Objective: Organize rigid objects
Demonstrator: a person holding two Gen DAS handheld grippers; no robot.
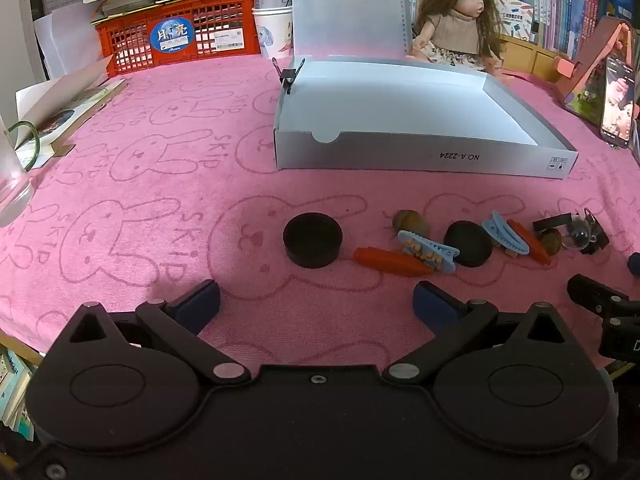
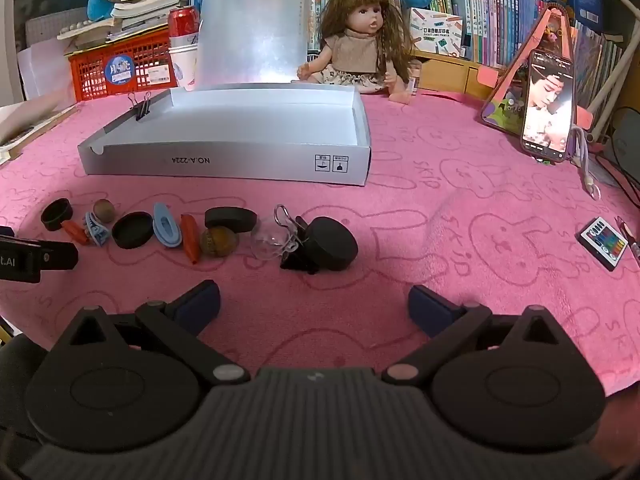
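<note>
**Grippers wide over a row of small things**

Grippers sit nearest in both views. The left gripper (image 1: 316, 304) has its jaws spread fully apart with nothing between them, only pink towel (image 1: 160, 184). The right gripper (image 2: 314, 302) is just as wide and just as empty.

Beyond the fingers, a row of small objects lies across the towel. From the left wrist view: a black cap (image 1: 313, 245) alone at the left, then an orange clip (image 1: 388, 262) touching a blue clip (image 1: 428, 251), a nut (image 1: 409, 222) behind them, and a black disc (image 1: 468, 243). From the right wrist view the row goes on rightward to a clear ball (image 2: 269, 241), a binder clip (image 2: 292, 226) and a black lid (image 2: 332, 248) leaning on one another.

Behind the row stands the open grey box (image 2: 224, 164), empty, its lid upright, another binder clip (image 2: 142, 107) on its left wall. Farther back sit a doll (image 2: 360, 48), a phone (image 2: 548, 106) and a red crate (image 1: 176, 36).
</note>
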